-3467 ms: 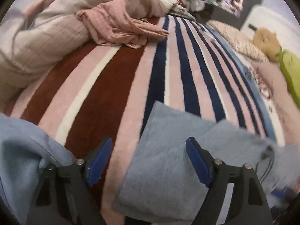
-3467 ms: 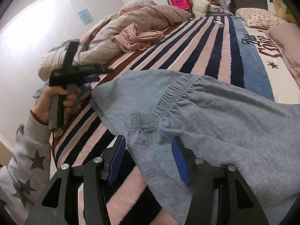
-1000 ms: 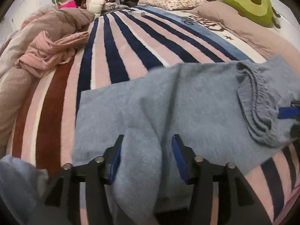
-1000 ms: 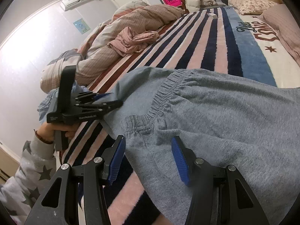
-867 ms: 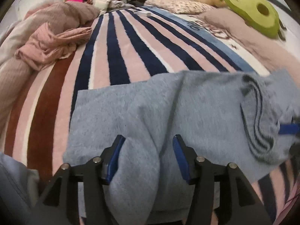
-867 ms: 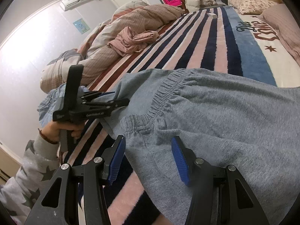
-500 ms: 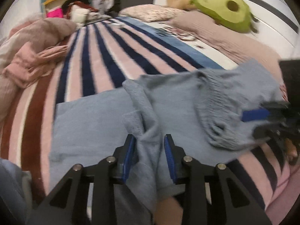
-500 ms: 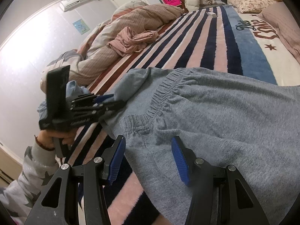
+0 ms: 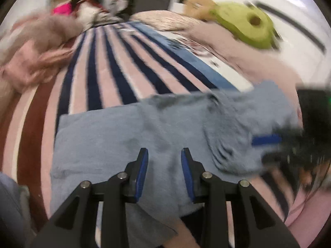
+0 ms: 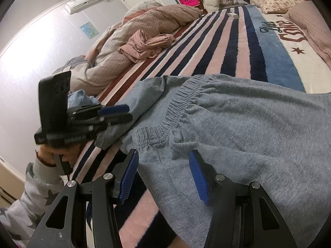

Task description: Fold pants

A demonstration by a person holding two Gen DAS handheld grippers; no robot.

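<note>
On the striped bed (image 10: 227, 47), my left gripper (image 10: 122, 113) pinches a fold of the gray pants (image 10: 248, 124), having just squeezed in, while my right gripper (image 10: 163, 175) stays half open over them.

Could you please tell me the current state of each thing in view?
pants, spread on the striped blanket, one edge lifted.
left claw, jaws just been closing, shut on that pants edge.
right claw, open, pants cloth lying between its pads.
pink garment, crumpled.

Two close fisheye wrist views look steeply down along their fingers; both share the grey pants (image 9: 128, 132) (image 10: 238, 128) on the striped blanket (image 9: 115, 72) (image 10: 225, 47).
</note>
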